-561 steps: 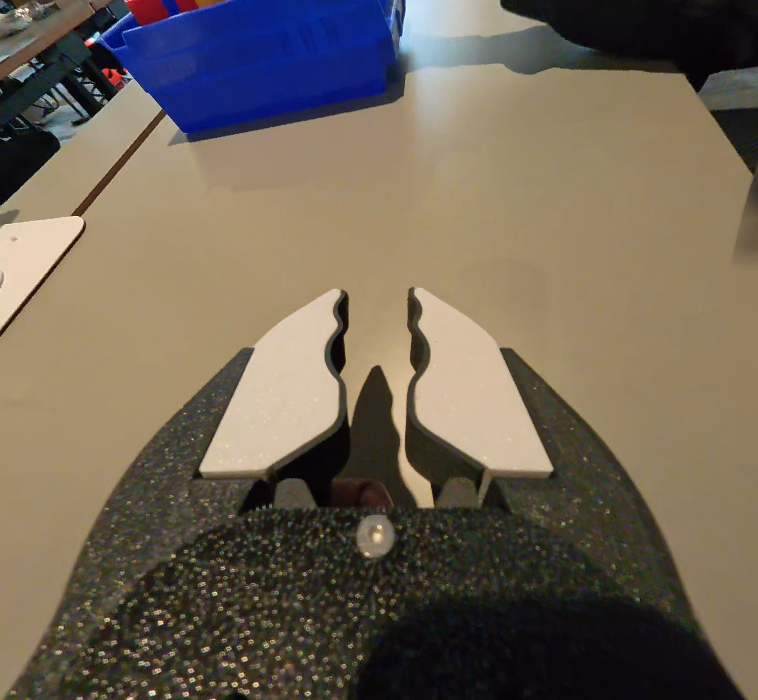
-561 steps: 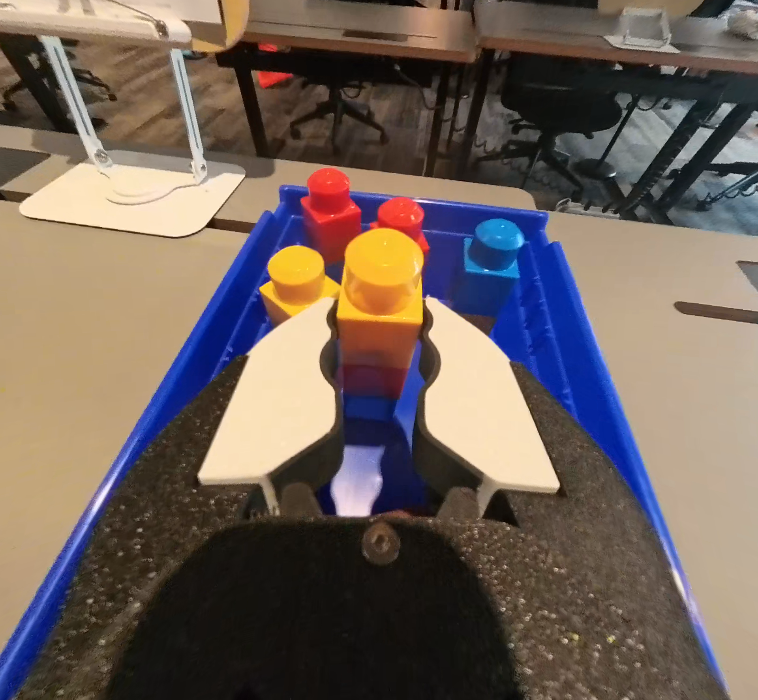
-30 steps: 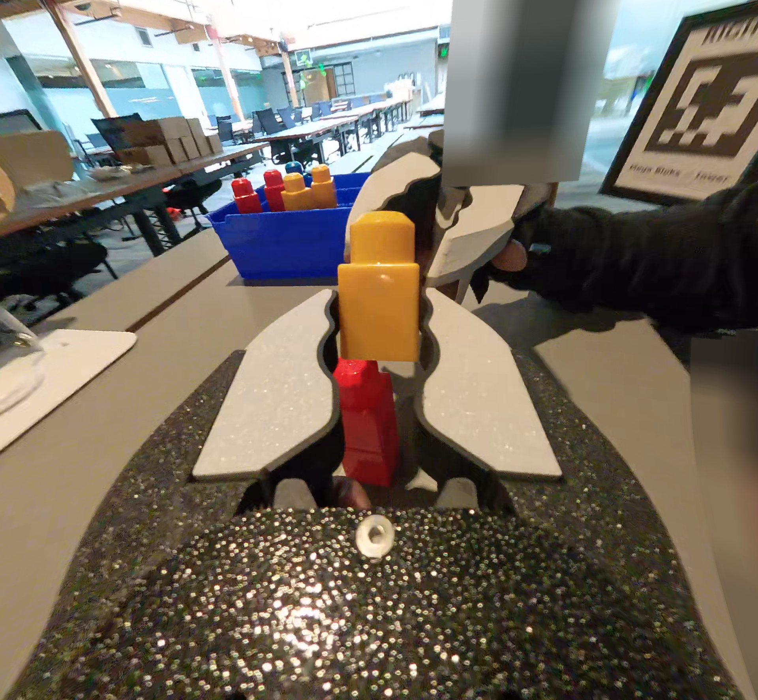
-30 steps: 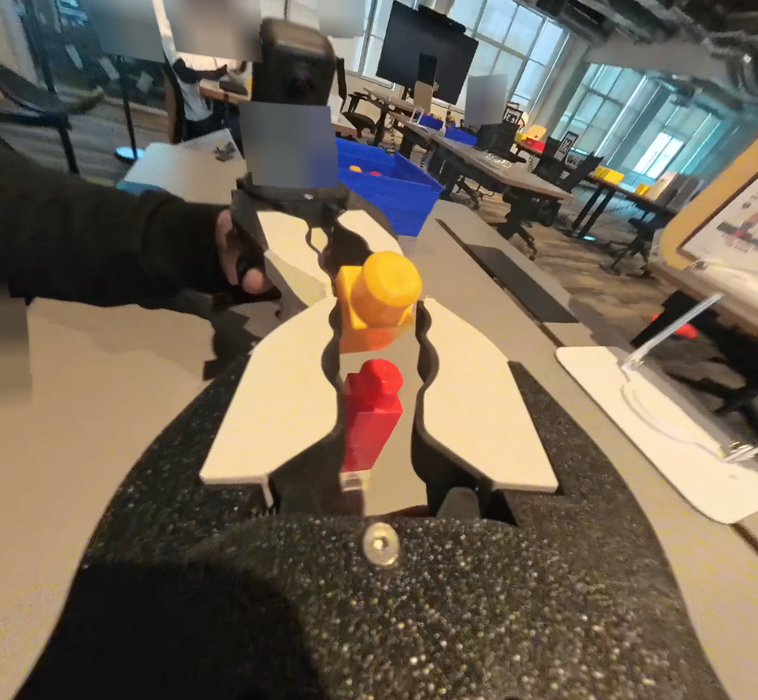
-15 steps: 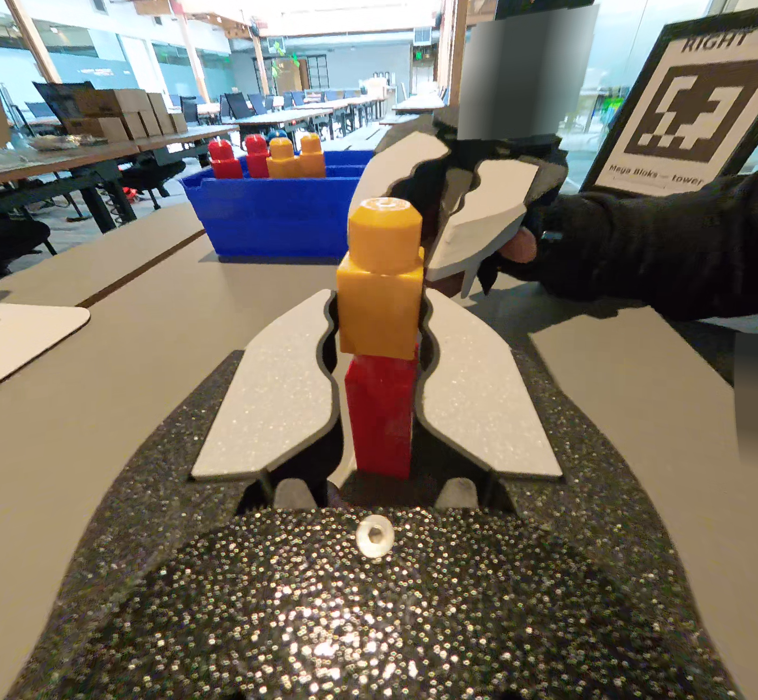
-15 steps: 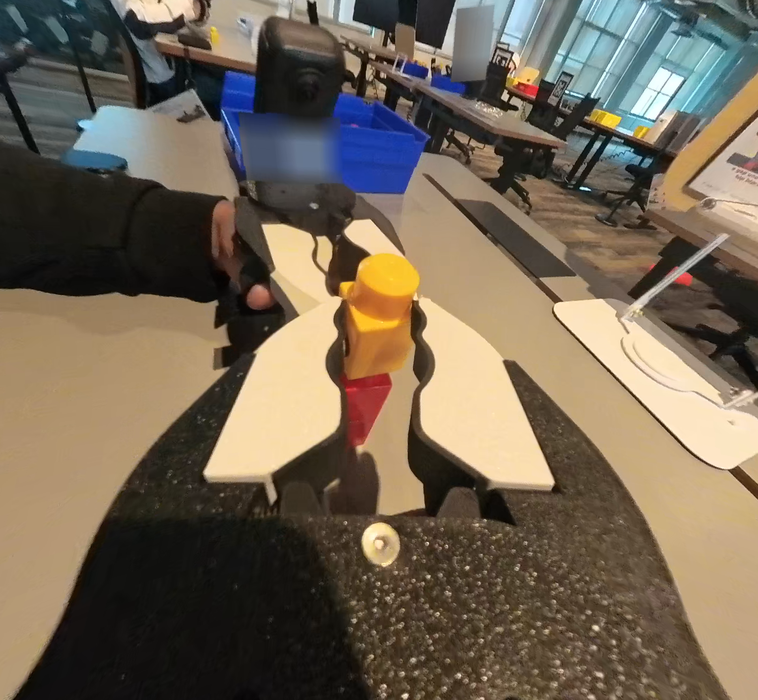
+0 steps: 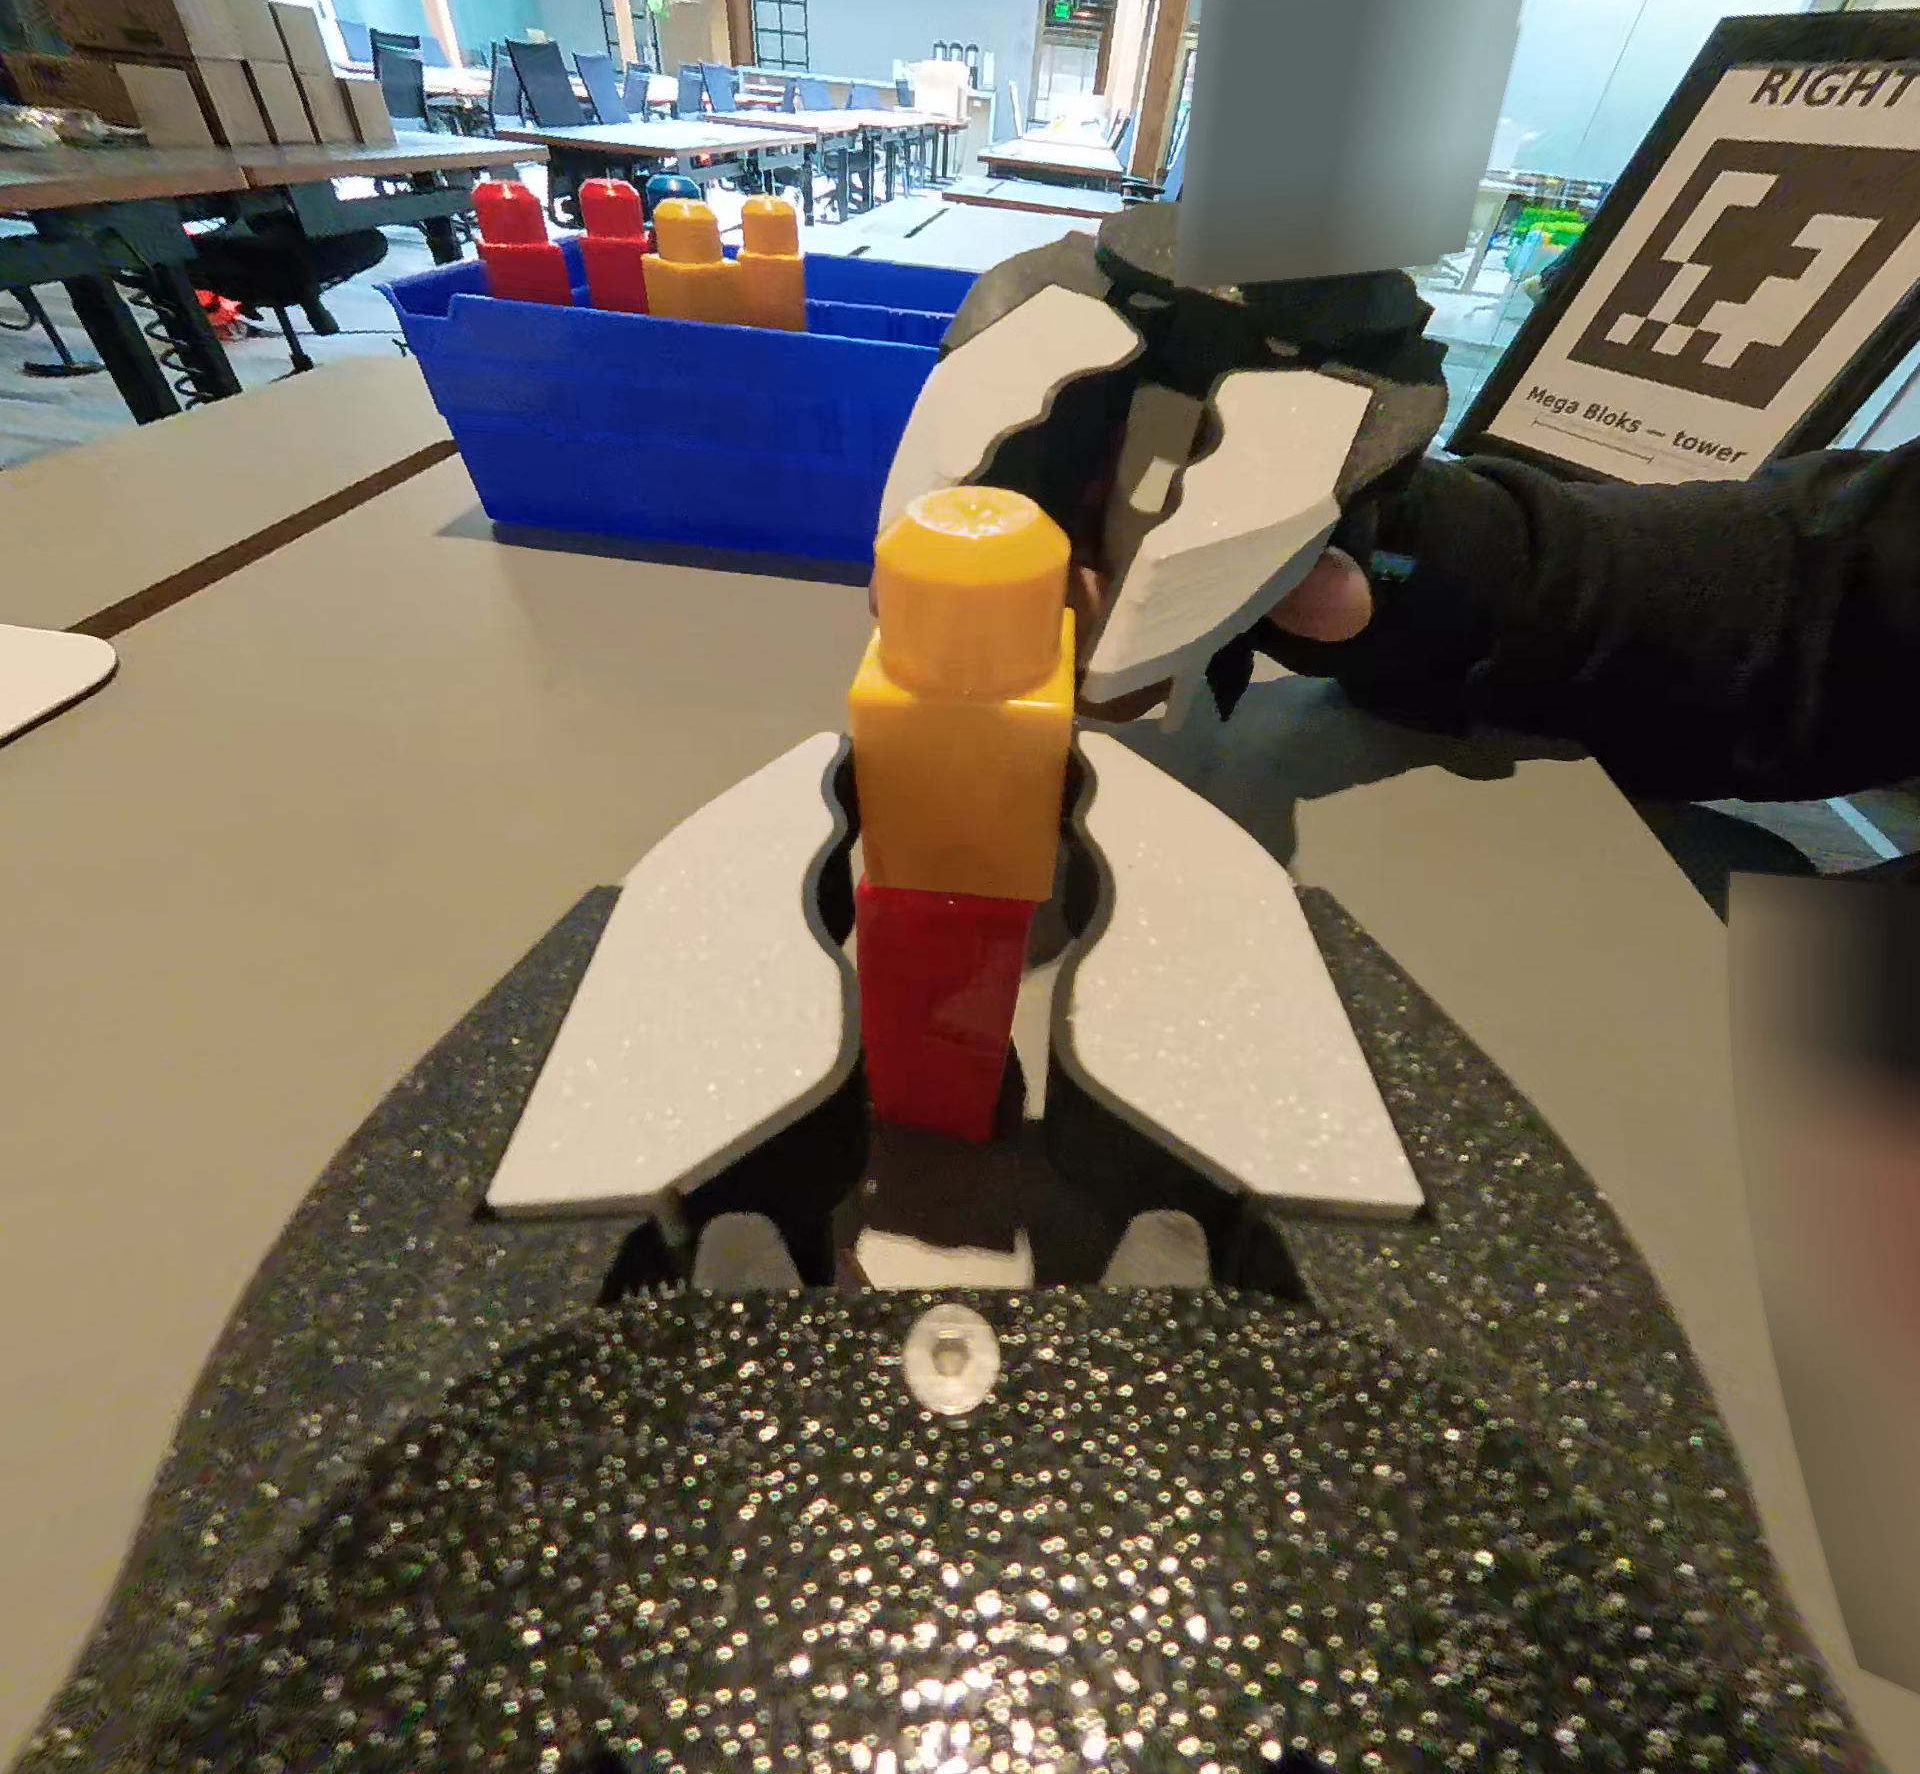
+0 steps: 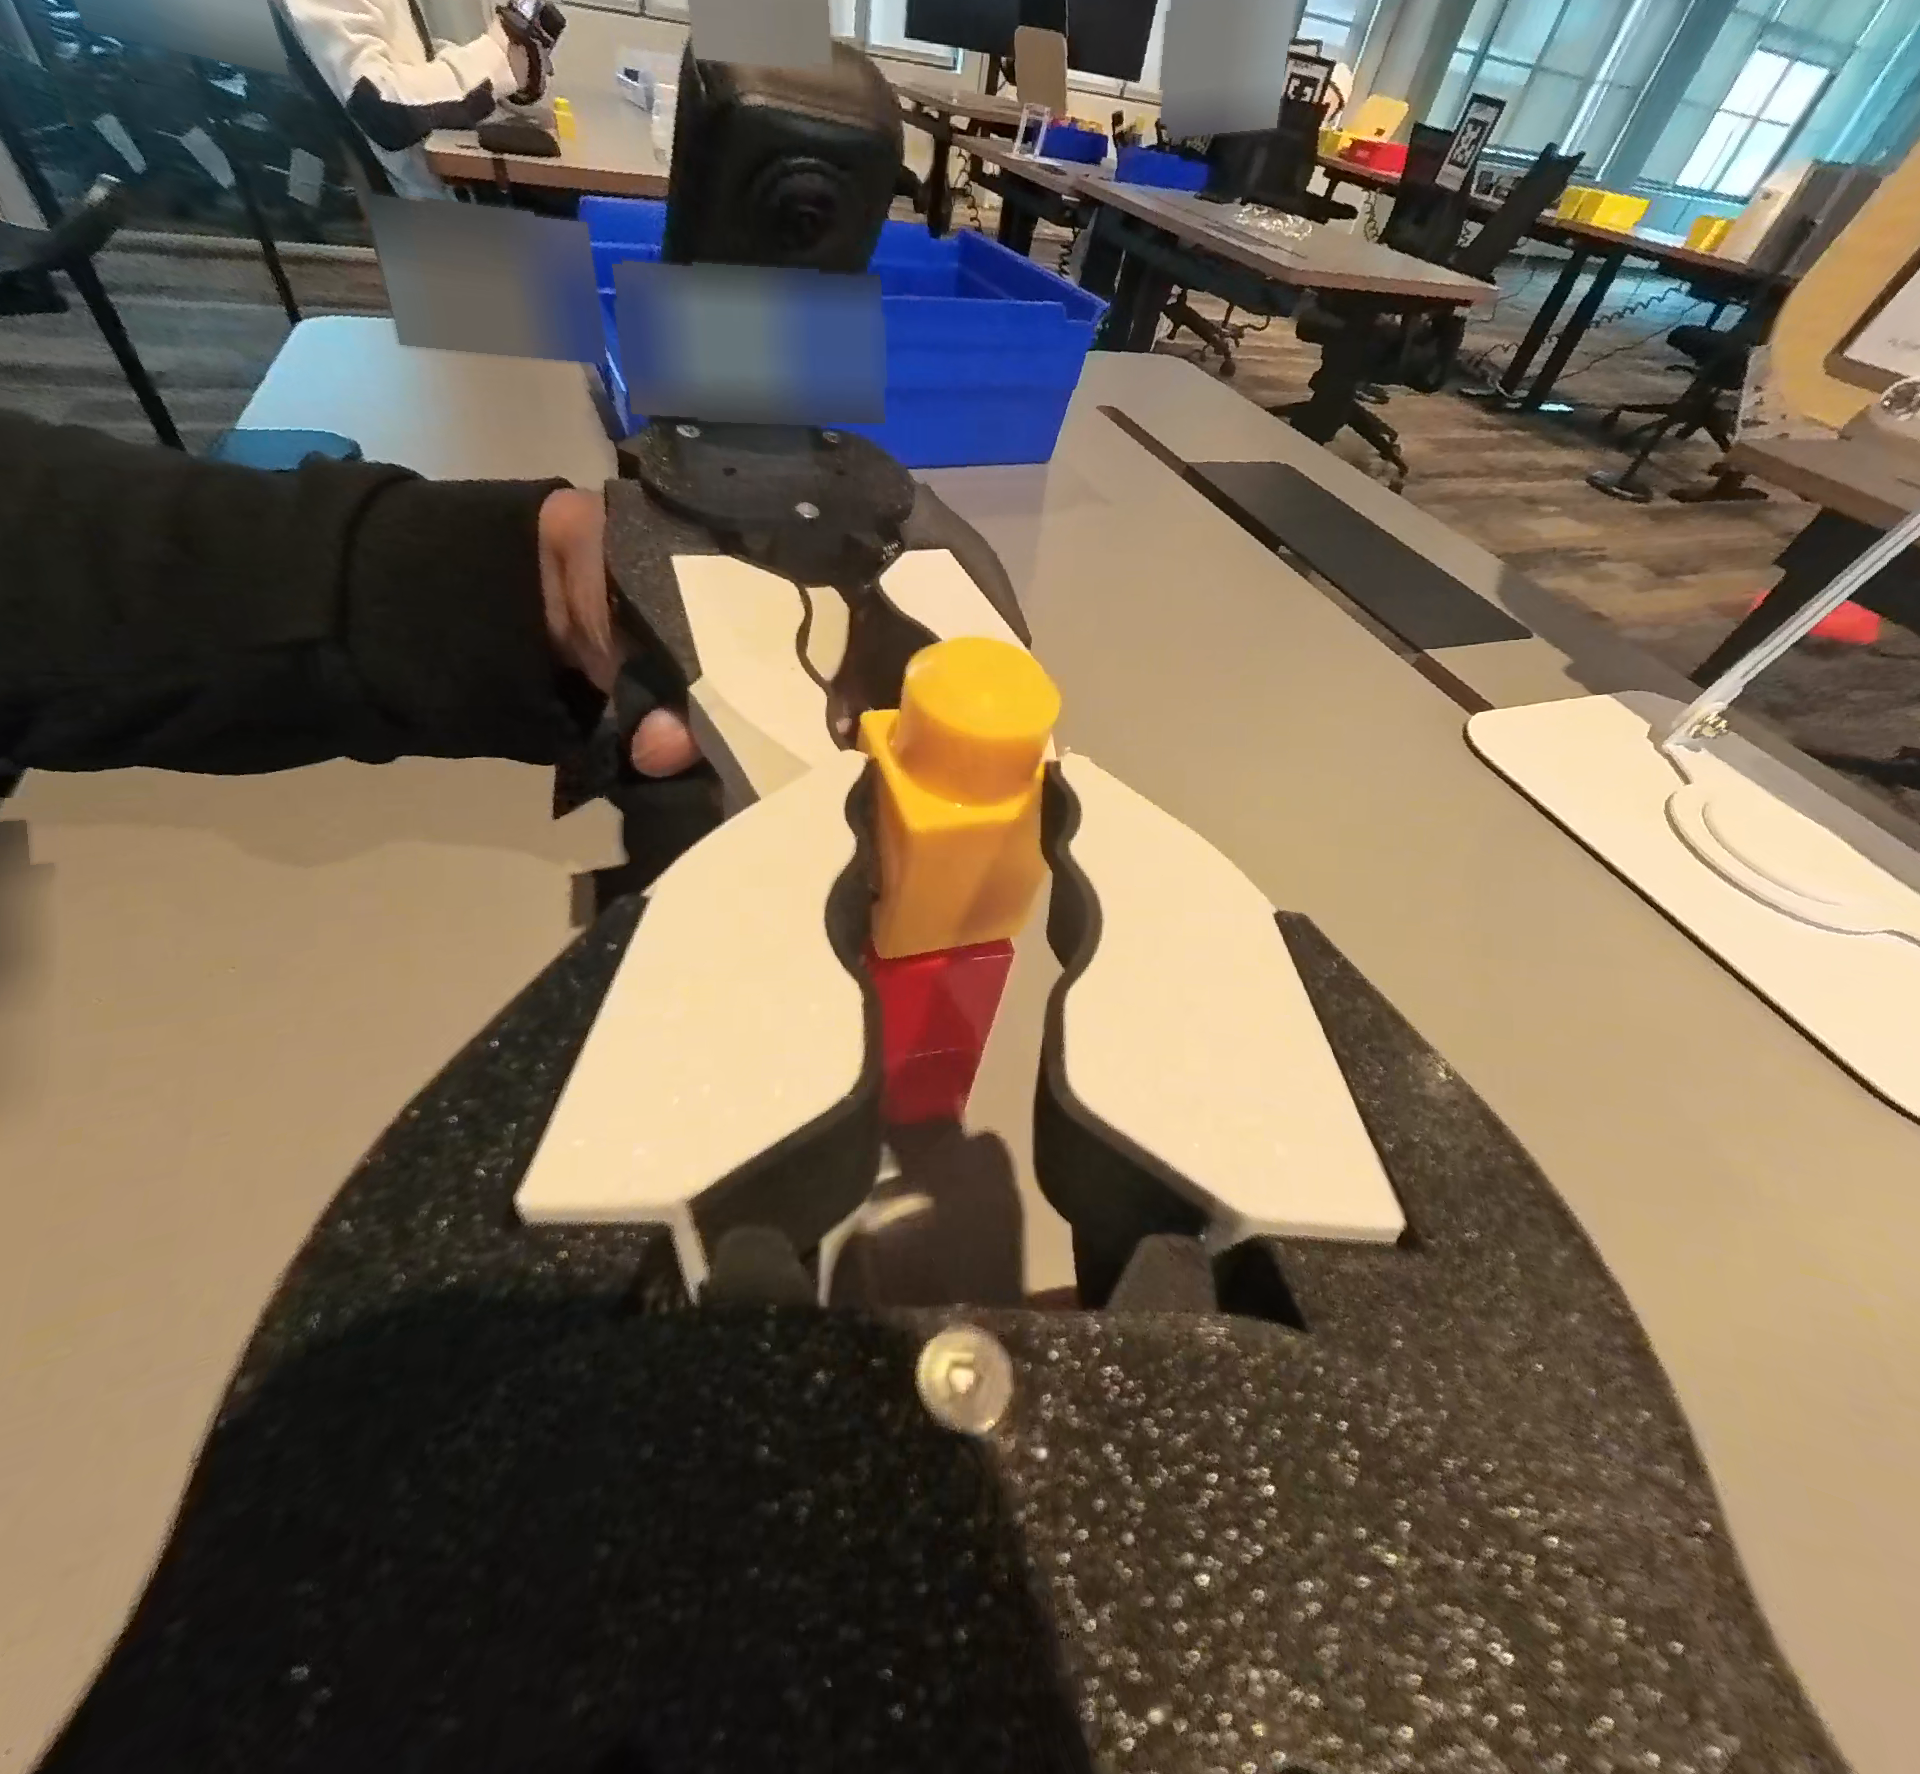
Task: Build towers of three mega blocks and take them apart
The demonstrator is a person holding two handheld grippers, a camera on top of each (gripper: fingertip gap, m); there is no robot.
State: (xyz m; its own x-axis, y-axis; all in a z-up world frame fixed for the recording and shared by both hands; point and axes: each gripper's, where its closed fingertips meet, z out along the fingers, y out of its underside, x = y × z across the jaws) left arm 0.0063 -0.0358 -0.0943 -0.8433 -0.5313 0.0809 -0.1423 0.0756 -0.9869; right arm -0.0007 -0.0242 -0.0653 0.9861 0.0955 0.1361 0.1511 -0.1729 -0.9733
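A yellow block (image 7: 961, 768) sits pressed on top of a red stack (image 7: 935, 997) that stands on the grey table (image 7: 312, 841). A seam in the red suggests two red blocks. My left gripper (image 7: 956, 758) is shut on the yellow block's body, square to it. My right gripper (image 8: 956, 789) comes from the opposite side at an angle and is also shut on the yellow block (image 8: 956, 862), above the red stack (image 8: 935, 1028). The right gripper's fingers (image 7: 1226, 519) show behind the block in the left wrist view. The left gripper's fingers (image 8: 727, 654) show behind it in the right wrist view.
A blue bin (image 7: 665, 415) with several red and yellow blocks (image 7: 634, 259) stands at the back of the table. A framed marker sign (image 7: 1714, 270) stands at the right. A white pad (image 8: 1714, 893) lies on the right-hand side in the right wrist view. Sleeved arms reach in from both sides. My left and right fingertips are right by each other.
One second ago the yellow block hung above the red stack with a gap. Both grippers came down with it, and it now sits on the red. Neither gripper's finger spacing changed.
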